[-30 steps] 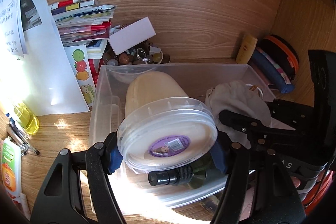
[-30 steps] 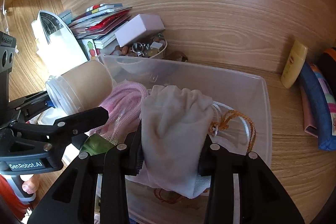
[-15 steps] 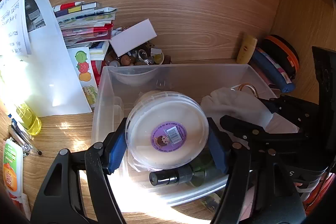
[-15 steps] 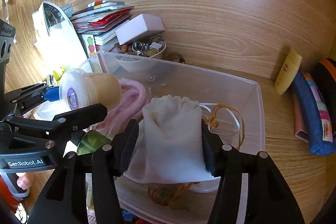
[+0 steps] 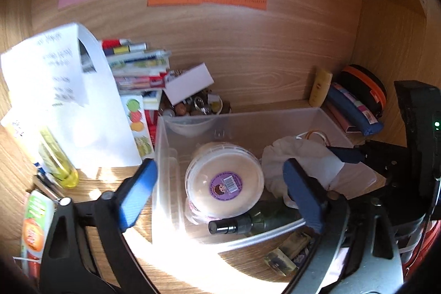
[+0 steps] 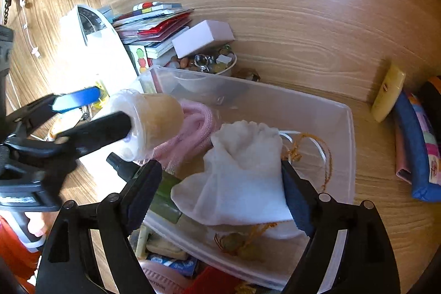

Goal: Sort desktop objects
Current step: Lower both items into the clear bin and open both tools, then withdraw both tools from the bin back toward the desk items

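Note:
A clear plastic bin sits on the wooden desk. In it lies a lidded jar with a purple label, resting on a pink net beside a dark spray bottle. My left gripper hangs above the jar, its jaws opening, both blue pads well clear of it. A white cloth pouch with an orange cord slumps in the bin. My right gripper straddles it with jaws opening; the left pad stands apart from it.
Behind the bin are a stack of booklets, a white box and a bowl of trinkets. A yellow tube and a blue case lie right. Left stand a paper sheet and a yellow bottle.
Left jaws spread and let go of the jar, which now lies in the bin; that gripper drew back and up. Right jaws opened off the pouch, which slumped.

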`<action>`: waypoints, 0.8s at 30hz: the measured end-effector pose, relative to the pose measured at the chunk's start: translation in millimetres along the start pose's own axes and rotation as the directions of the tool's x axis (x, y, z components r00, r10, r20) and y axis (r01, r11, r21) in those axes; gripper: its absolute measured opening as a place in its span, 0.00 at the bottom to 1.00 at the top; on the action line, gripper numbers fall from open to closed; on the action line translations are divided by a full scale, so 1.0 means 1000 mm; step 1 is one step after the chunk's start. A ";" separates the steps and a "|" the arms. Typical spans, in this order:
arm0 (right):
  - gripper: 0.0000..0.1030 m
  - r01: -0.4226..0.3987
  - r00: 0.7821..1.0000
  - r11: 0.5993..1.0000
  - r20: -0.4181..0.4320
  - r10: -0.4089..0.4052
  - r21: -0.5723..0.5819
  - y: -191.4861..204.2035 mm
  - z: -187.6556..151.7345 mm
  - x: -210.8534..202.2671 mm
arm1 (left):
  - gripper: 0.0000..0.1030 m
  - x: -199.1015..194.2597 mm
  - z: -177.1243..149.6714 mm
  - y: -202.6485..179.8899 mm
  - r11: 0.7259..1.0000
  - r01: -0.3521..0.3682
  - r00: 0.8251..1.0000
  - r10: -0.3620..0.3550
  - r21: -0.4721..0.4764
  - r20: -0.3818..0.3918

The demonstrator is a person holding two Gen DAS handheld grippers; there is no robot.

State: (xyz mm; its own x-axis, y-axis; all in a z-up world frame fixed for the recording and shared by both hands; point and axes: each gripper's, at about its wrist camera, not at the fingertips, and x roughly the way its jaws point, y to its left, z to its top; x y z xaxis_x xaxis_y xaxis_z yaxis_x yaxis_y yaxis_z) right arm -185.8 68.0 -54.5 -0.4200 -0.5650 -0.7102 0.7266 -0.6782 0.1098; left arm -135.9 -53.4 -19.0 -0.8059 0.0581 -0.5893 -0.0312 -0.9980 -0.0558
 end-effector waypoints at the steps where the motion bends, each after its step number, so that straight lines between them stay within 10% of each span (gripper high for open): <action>1: 0.80 -0.009 1.000 1.000 0.005 0.009 0.001 -0.001 -0.001 -0.003 | 0.95 -0.005 0.000 -0.001 1.000 -0.005 1.000 0.005 0.002 0.010; 24: 0.85 0.148 0.986 0.988 0.078 -0.144 -0.051 -0.021 -0.073 -0.086 | 0.98 -0.042 -0.038 -0.031 0.992 -0.089 0.996 0.090 0.093 -0.007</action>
State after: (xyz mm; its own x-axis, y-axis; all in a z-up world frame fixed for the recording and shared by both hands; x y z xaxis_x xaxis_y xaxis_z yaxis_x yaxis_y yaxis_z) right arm -125.5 165.1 -47.0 -0.5614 -0.4963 -0.6622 0.6831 -0.7296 -0.0323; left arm -79.0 -23.5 -22.9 -0.8010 -0.0314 -0.5979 -0.0146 -0.9973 0.0720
